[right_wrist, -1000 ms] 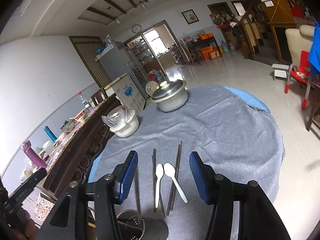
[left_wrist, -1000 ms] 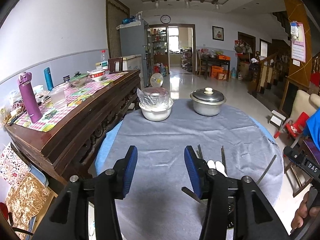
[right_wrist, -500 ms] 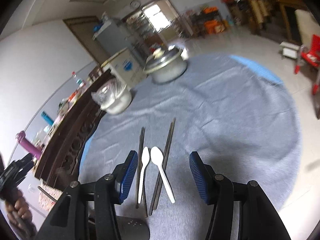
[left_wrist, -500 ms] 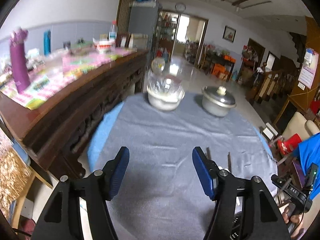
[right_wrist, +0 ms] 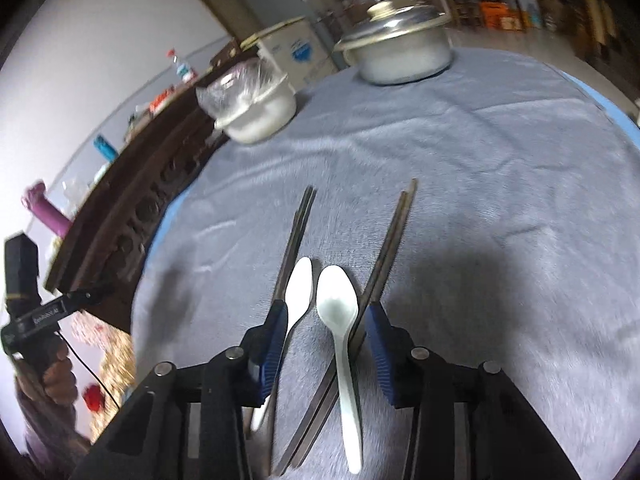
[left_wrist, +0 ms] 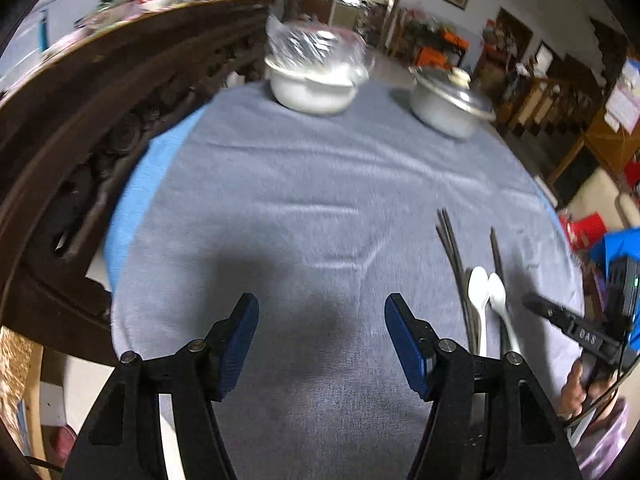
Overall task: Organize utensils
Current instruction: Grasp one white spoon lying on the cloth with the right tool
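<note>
Two white plastic spoons (right_wrist: 338, 304) lie side by side on the grey tablecloth (right_wrist: 500, 200), between two pairs of dark chopsticks (right_wrist: 394, 236). My right gripper (right_wrist: 326, 316) hangs low over them and its jaws are closing. The right spoon's bowl sits between the blue pads (right_wrist: 276, 332), and neither pad presses on it. The left spoon (right_wrist: 298, 288) runs under the left finger. My left gripper (left_wrist: 320, 316) is open over bare cloth, well left of the spoons (left_wrist: 478, 292) and chopsticks (left_wrist: 452, 240).
A white pot covered in plastic wrap (left_wrist: 316, 88) and a lidded metal pot (left_wrist: 448, 112) stand at the far side of the round table. A dark carved wooden sideboard (left_wrist: 100, 120) runs along the left. A hand (right_wrist: 60, 372) shows at the left edge.
Both grippers have dropped toward the table and tipped downward. The left jaws have widened. The right jaws have narrowed around the spoons, which now look larger and closer.
</note>
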The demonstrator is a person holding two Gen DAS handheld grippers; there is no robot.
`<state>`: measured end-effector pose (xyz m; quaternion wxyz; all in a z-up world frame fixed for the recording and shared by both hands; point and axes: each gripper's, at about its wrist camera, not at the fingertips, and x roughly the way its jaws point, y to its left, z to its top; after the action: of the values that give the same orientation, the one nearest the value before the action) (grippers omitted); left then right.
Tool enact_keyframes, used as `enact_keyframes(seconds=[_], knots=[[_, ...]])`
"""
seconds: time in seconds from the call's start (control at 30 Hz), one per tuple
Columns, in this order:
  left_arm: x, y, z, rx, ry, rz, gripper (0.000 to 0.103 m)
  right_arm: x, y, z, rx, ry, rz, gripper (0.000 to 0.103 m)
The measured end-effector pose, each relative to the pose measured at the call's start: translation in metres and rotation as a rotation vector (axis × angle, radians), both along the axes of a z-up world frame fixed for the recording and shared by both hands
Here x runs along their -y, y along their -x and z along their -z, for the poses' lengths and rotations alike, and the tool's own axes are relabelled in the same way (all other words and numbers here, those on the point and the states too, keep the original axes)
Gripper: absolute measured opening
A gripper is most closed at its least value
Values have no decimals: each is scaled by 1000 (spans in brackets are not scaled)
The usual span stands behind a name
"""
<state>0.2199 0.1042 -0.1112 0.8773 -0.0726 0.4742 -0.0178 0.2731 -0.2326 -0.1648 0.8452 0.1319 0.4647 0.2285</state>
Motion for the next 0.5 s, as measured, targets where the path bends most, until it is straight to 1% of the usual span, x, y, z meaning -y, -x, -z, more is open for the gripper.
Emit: enact_keyframes(seconds=[0.1, 0.23, 0.37, 0.5], knots=[[10, -8, 9, -18, -5, 47, 66, -9, -9, 6, 4, 32, -43, 43], [17, -18, 13, -23, -8, 104, 66, -17, -15, 11, 17, 67, -96, 43], [22, -27, 16, -23, -7, 140, 66, -27, -21, 16, 12, 110, -139, 43], [28, -33, 16, -20, -11, 172, 66, -32, -20, 16, 34, 145, -162, 43]])
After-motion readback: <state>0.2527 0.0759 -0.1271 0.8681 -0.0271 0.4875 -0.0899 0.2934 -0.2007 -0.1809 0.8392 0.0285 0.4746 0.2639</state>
